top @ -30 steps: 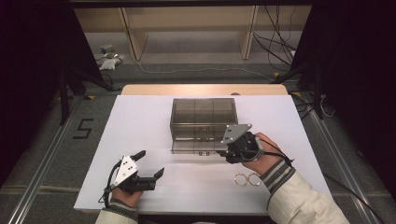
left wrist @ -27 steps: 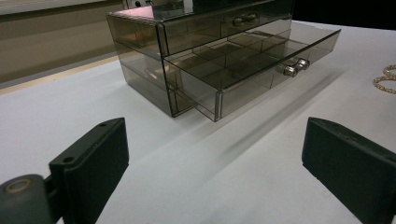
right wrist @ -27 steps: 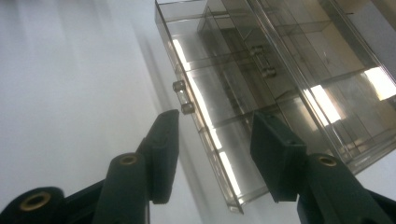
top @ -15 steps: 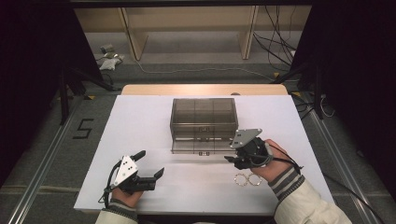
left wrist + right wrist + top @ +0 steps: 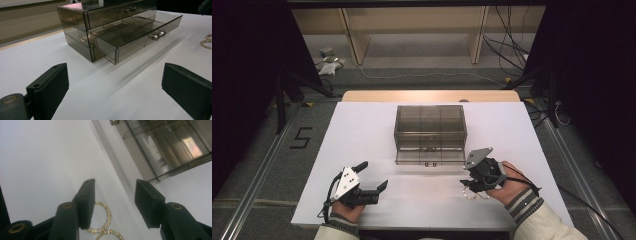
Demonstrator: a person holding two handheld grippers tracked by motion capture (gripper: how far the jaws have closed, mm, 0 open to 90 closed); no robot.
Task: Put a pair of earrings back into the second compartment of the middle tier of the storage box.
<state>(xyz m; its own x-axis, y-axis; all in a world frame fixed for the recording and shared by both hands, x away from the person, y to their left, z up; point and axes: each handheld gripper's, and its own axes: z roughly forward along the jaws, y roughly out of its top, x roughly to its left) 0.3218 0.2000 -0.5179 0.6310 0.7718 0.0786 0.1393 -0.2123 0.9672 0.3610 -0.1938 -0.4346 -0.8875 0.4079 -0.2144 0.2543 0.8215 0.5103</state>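
Right tongs lower, over earrings

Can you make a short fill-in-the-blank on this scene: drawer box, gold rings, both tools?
1. The lower drawer of the smoky clear box is pulled ____.
2. The right tool hangs over two linked ____ rings with its jaws open.
3. The left tool has its jaws open and holds ____.
4. The rings lie on the ____ table, outside the box.

Missing words: open; gold; nothing; white
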